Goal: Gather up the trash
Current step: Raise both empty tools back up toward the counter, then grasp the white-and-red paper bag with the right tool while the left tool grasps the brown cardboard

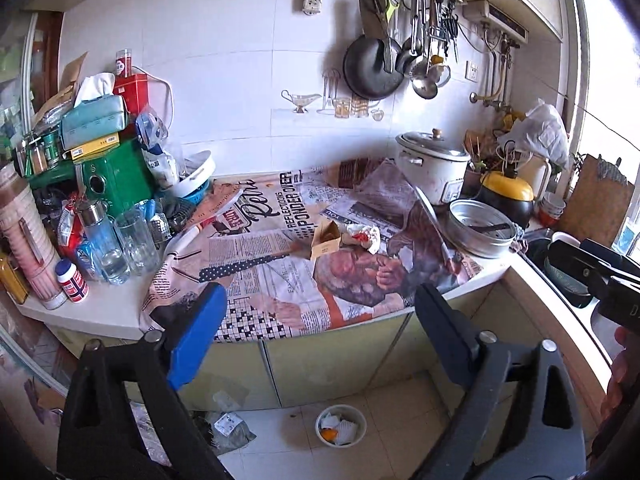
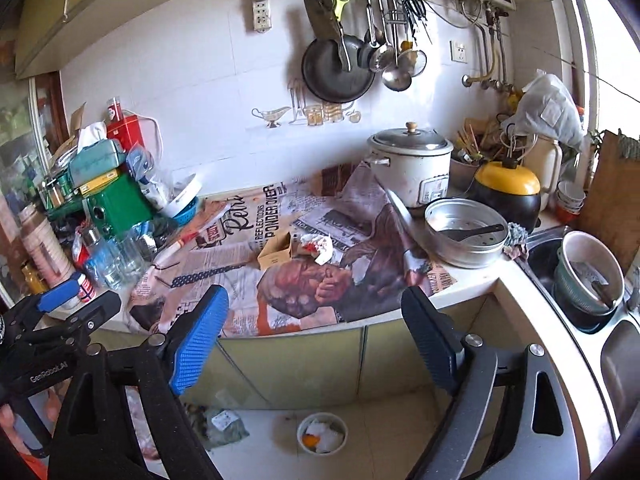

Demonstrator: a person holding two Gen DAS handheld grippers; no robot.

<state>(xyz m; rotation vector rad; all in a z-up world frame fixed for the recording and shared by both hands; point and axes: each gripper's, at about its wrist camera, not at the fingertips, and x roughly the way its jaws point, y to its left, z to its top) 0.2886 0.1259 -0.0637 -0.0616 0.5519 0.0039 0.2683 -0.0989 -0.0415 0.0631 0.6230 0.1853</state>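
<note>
A small open cardboard box (image 1: 326, 239) and a crumpled white-and-red wrapper (image 1: 365, 236) lie side by side on the newspaper-covered counter (image 1: 256, 272). Both also show in the right wrist view: the box (image 2: 275, 249) and the wrapper (image 2: 318, 247). A small white bin (image 1: 341, 425) with paper scraps and something orange stands on the floor below; it also shows in the right wrist view (image 2: 322, 433). My left gripper (image 1: 316, 336) is open and empty, held back from the counter's front edge. My right gripper (image 2: 316, 336) is open and empty, likewise in front of the counter.
Glasses and bottles (image 1: 120, 244), a green box (image 1: 116, 180) and stacked clutter fill the counter's left. A rice cooker (image 1: 434, 166), a metal pan (image 1: 482, 230), a knife (image 2: 404, 220) and a yellow-lidded pot (image 2: 507, 192) stand right. A sink (image 2: 588, 280) holds bowls. A plastic bag (image 1: 226, 428) lies on the floor.
</note>
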